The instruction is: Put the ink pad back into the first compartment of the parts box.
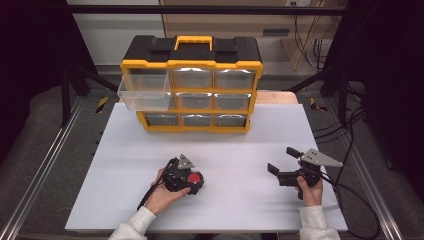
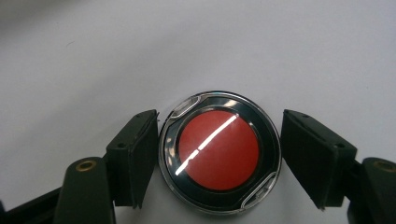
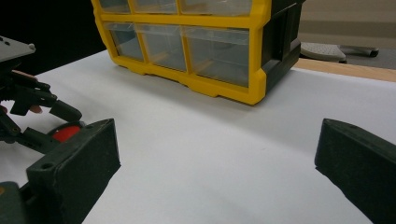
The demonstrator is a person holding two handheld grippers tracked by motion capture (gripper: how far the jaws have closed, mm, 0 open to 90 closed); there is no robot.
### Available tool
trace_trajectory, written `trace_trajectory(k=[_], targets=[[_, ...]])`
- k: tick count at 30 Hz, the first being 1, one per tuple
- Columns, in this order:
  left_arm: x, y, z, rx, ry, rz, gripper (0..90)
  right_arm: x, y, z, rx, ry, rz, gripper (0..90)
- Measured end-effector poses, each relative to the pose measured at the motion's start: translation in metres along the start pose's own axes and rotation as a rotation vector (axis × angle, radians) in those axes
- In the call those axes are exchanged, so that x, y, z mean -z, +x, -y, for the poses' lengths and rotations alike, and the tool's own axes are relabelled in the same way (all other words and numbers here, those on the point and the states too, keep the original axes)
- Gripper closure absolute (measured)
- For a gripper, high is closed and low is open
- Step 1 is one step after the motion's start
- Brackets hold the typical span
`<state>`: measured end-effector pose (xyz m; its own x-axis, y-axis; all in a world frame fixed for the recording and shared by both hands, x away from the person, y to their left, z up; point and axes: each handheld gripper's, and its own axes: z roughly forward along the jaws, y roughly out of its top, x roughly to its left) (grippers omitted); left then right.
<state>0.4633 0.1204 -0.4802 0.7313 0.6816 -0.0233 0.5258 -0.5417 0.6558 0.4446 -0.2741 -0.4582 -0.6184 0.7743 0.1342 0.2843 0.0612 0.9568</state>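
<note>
High view: white worktop with a yellow and black drawer box at the far side. Nine clear drawers in three rows. Top left drawer pulled out, hanging over the worktop. Yellow handle on top of the box.

Near the front, left of the middle, left tool held in the left hand, pointed down at the worktop. Round red disc right at its tip. Over on the right, right tool in the right hand, well apart from the disc, pointing toward the left and a bit toward the box.

Left gripper view: looking straight down on the disc. Red in the middle, dark ring around it, clear rim outside. Flat on the worktop. Disc between the two black jaws of the left tool. Left jaw touching the rim or just beside it, cannot tell which. Right jaw just beside the rim, with a thin gap. Jaws set narrow, about as wide as the disc, not squeezing it.

Right gripper view: right tool with jaws wide apart, nothing between them, just white worktop. Box ahead, bottom row of drawers showing. Left tool at the left edge, with a bit of red disc under it.
</note>
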Motion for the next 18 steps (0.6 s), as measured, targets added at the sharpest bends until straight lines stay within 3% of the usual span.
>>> trace_trajectory(k=[18], targets=[[-0.0032, -0.0051, -0.0021, -0.024, 0.025, -0.036, 29.0, -0.0001, 0.0000, 0.0000, 0.000, 0.000, 0.001, 0.4]])
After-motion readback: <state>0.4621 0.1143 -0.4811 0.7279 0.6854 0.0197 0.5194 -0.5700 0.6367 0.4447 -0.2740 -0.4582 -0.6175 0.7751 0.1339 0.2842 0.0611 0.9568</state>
